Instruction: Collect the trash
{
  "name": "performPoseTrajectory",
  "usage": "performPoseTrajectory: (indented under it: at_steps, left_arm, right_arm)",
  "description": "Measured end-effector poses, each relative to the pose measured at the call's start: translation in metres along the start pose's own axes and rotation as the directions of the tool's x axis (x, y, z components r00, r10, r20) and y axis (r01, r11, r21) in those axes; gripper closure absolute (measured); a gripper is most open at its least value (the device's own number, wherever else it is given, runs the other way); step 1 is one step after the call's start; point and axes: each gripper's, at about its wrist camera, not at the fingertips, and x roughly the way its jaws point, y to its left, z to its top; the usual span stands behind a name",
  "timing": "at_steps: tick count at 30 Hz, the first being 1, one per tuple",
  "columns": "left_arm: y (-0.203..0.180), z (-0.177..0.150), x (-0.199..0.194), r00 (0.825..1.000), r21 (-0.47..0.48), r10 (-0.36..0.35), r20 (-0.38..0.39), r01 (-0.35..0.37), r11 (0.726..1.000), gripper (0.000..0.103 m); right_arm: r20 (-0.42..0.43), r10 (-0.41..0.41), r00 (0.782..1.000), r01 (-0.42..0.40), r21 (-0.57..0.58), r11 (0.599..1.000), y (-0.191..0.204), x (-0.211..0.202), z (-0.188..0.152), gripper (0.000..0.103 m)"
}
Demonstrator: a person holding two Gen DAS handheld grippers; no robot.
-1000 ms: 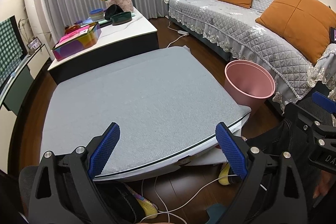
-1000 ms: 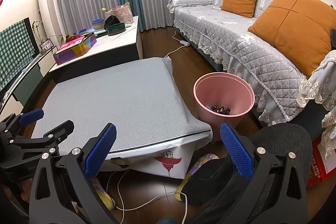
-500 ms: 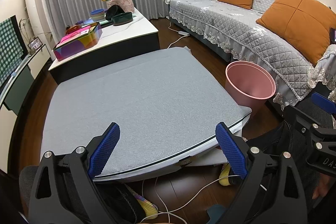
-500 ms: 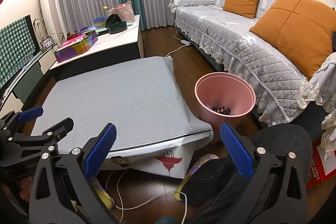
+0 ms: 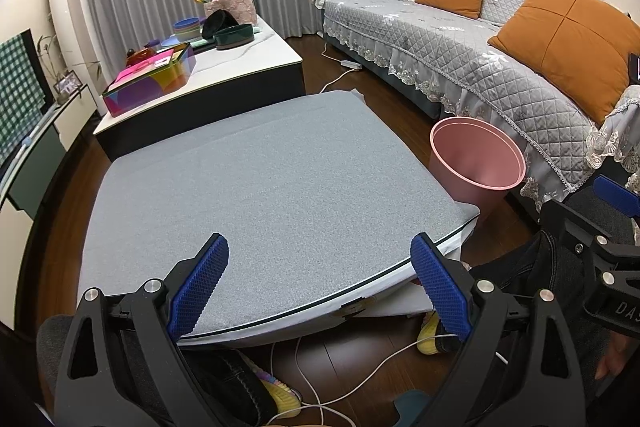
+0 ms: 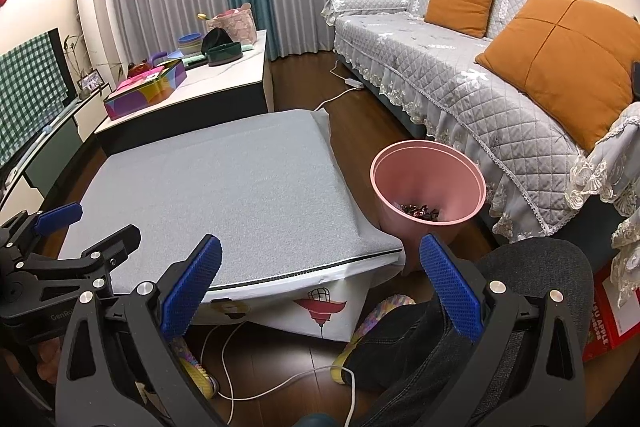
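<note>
Grey quilted sofa [image 6: 460,83] along the right wall, orange cushions [image 6: 560,59] on it. In front, grey-covered counter [image 5: 260,187], bare on top. Just beside its right edge, on the floor, pink bin [image 6: 428,187] holding dark trash [image 6: 420,211] at the bottom. Left gripper [image 5: 320,283] and right gripper [image 6: 320,283] both spread wide, grasping nothing.
</note>
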Motion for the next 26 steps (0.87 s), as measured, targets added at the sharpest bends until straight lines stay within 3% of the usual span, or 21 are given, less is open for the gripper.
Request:
performPoseTrajectory:
  at_steps: [26]
  left_arm:
    - [-0.0024, 0.0011, 0.0008, 1.000, -0.011, -0.002, -0.005, 0.002, 1.000, 0.014]
  right_arm:
    - [-0.001, 0.005, 1.000, -0.005, -0.009, 1.000, 0.0023, 0.0021, 0.0007, 0.005]
